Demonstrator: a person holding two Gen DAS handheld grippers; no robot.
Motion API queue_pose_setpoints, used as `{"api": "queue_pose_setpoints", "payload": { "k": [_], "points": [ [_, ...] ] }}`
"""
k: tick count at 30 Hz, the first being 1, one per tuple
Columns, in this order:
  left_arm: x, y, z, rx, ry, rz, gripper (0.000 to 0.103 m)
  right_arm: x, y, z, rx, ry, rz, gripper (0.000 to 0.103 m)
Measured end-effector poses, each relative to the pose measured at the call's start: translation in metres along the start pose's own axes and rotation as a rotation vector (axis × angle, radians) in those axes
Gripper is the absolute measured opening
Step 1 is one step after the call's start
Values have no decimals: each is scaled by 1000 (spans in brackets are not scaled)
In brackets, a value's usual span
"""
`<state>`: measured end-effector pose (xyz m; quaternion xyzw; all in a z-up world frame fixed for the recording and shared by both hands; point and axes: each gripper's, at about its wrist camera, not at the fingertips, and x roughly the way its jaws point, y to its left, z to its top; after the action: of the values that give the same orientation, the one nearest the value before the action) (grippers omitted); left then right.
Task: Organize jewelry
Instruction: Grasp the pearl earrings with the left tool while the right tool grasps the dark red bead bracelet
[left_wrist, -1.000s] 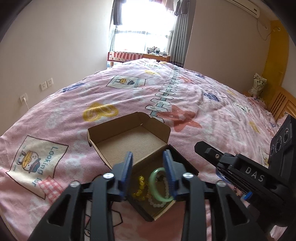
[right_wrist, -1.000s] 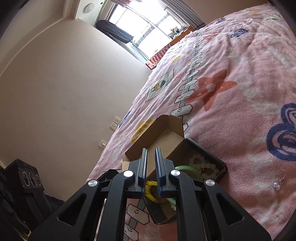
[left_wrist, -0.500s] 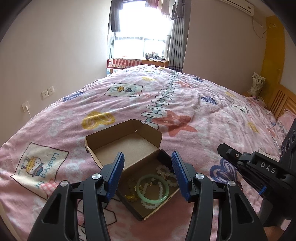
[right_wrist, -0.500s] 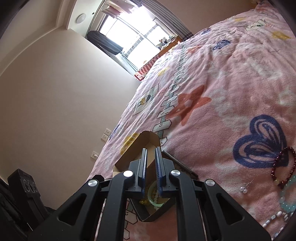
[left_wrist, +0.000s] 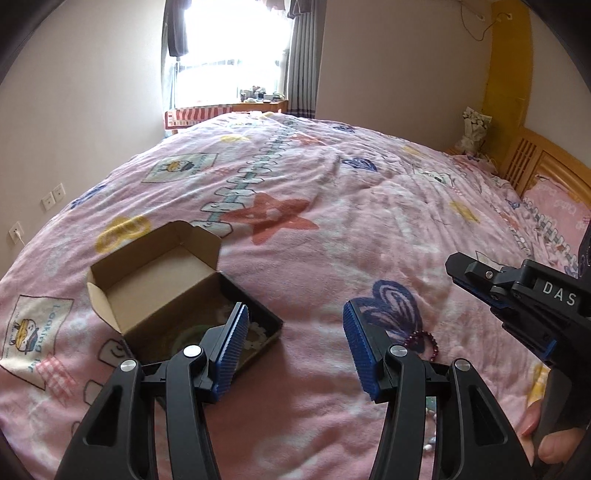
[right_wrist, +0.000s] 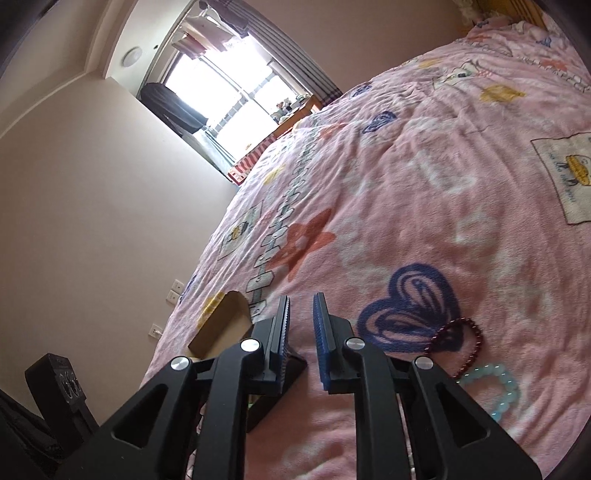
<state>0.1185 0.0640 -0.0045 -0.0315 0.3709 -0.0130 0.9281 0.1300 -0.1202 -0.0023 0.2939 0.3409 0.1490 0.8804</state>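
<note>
An open cardboard box lies on the pink bedspread; a green bangle and white beads show in its black tray, partly behind my left finger. My left gripper hangs open and empty just right of the box. A dark red bead bracelet lies by the blue heart print. My right gripper reaches in from the right. In the right wrist view the right gripper has its jaws opening, nothing between them. The red bracelet and a pale blue bead bracelet lie to its right, the box to its left.
A wooden headboard and pink pillow are at the far right. A window with a cluttered sill is beyond the bed's far end. Wall sockets sit on the left wall. A hand grips the right tool's handle.
Both grippers have swung right, away from the box toward the blue heart print. The left jaws spread wider off the tray. The right jaws, shut before, now show a gap.
</note>
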Motion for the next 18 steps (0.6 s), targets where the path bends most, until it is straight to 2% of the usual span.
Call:
{"api": "queue_pose_setpoints", "payload": {
  "k": [5,7,9,14,18],
  "points": [
    [24,-34,-8,26,50,-40,55,-20,-30,8,-4,4,-54,22],
    [34,-44,-12,25,70,-54,55,-25,-44,10,2,14,-82,31],
    [43,-51,-17,25,90,-62,55,-26,-58,11,2,26,-120,32],
    [58,-61,-23,48,124,-31,55,-13,-88,8,-40,100,-271,33],
    [73,-63,-30,78,160,-3,55,6,-103,1,-63,182,-309,35]
  ]
}}
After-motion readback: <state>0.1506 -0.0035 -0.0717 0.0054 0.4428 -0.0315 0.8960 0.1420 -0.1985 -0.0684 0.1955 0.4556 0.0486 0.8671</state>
